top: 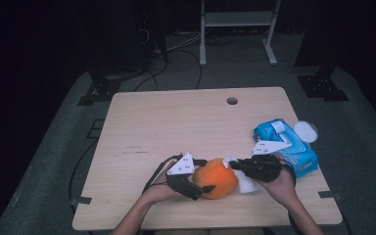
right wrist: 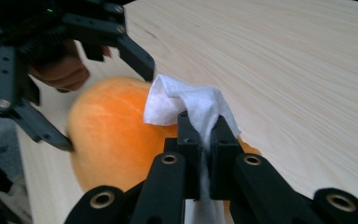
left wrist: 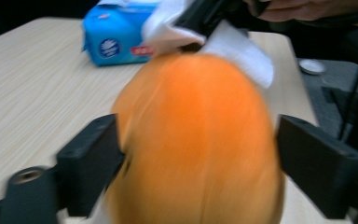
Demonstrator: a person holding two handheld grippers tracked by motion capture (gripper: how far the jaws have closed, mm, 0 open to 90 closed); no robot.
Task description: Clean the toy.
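Observation:
A round orange fruit (top: 220, 176) lies near the table's front edge. My left gripper (top: 206, 175) has its two black jaws against opposite sides of the fruit (left wrist: 196, 140), which looks blurred in the left gripper view. My right gripper (right wrist: 204, 126) is shut on a white wipe (right wrist: 191, 100) and holds it against the fruit's right side (right wrist: 107, 130). From the high view, the wipe (top: 245, 183) hangs down to the table beside the fruit. The right gripper (left wrist: 200, 18) comes in above the fruit in the left gripper view.
A blue pack of wipes (top: 286, 144) lies at the table's right edge, just behind my right hand. A white round lid (top: 305, 131) sits beside it. There is a cable hole (top: 232, 101) near the far edge. The wooden table (top: 166, 127) has bare room at left and centre.

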